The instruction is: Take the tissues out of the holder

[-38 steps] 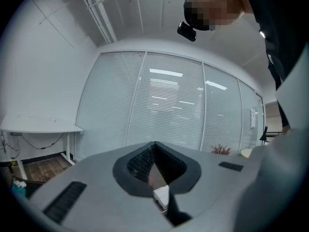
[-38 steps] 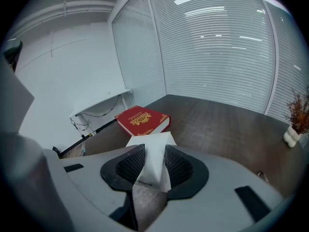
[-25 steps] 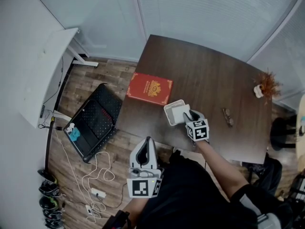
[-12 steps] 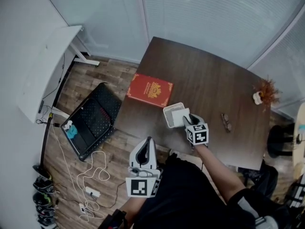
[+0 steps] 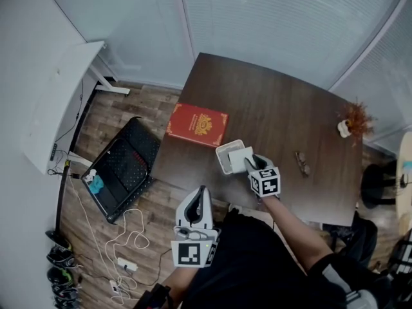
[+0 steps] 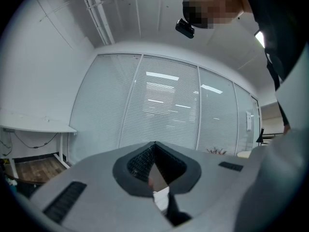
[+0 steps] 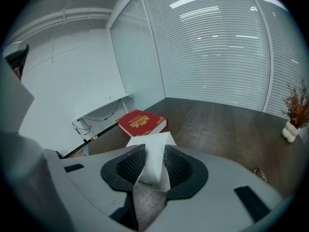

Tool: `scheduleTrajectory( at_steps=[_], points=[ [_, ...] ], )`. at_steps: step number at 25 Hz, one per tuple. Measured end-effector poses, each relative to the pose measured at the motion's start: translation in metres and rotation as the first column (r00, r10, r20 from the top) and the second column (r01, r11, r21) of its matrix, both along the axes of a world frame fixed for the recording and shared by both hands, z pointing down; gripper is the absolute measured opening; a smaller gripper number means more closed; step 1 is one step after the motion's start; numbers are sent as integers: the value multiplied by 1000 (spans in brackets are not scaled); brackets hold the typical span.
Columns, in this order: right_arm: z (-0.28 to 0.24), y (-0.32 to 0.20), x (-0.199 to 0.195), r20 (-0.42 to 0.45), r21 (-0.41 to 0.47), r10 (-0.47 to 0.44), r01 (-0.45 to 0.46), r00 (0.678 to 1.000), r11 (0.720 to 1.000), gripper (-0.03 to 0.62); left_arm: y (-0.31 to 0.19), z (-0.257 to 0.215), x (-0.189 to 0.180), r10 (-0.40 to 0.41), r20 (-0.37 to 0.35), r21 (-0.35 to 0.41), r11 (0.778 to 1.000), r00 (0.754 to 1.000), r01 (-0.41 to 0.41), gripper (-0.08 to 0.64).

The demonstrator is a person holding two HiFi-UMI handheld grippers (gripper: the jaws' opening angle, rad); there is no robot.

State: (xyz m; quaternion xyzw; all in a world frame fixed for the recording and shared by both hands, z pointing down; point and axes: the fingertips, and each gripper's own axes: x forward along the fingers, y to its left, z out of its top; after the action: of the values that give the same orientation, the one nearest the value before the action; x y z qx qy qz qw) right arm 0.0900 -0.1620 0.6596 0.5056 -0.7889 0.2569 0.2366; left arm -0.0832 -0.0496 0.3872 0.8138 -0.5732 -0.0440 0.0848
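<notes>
A white square tissue holder (image 5: 224,156) stands near the front edge of the dark wooden table (image 5: 277,102). A white stack of tissues (image 5: 239,159) lies over the holder's right side, and I cannot tell whether it is clear of the rim. My right gripper (image 5: 251,160) reaches in from the right and is shut on this stack. In the right gripper view the tissues (image 7: 150,153) are pinched between the ribbed pads of that gripper (image 7: 150,167). My left gripper (image 5: 201,192) hangs off the table by the person's body, shut and empty, and it (image 6: 154,151) points at the window blinds.
A red book (image 5: 197,125) lies left of the holder, also seen as the red book (image 7: 141,122) ahead. Glasses (image 5: 301,163) and a small dried plant (image 5: 351,120) sit to the right. On the floor at the left lie a black case (image 5: 122,166) and cables (image 5: 129,243).
Only the head view has shifted a little. My right gripper keeps its grip on the tissues at the holder, and the left gripper stays where it was.
</notes>
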Motion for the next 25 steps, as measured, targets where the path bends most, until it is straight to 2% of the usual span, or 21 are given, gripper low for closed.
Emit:
scheduleTrajectory(
  at_steps=[7, 25],
  points=[
    [-4, 0, 3, -3, 0, 18, -18, 1000, 1000, 135, -5, -2, 1, -8, -18, 5, 1000, 1000, 8, -3],
    [-15, -3, 21, -4, 9, 74, -74, 997, 997, 135, -16, 2, 30, 67, -21, -8, 998, 998, -67, -3]
  ],
)
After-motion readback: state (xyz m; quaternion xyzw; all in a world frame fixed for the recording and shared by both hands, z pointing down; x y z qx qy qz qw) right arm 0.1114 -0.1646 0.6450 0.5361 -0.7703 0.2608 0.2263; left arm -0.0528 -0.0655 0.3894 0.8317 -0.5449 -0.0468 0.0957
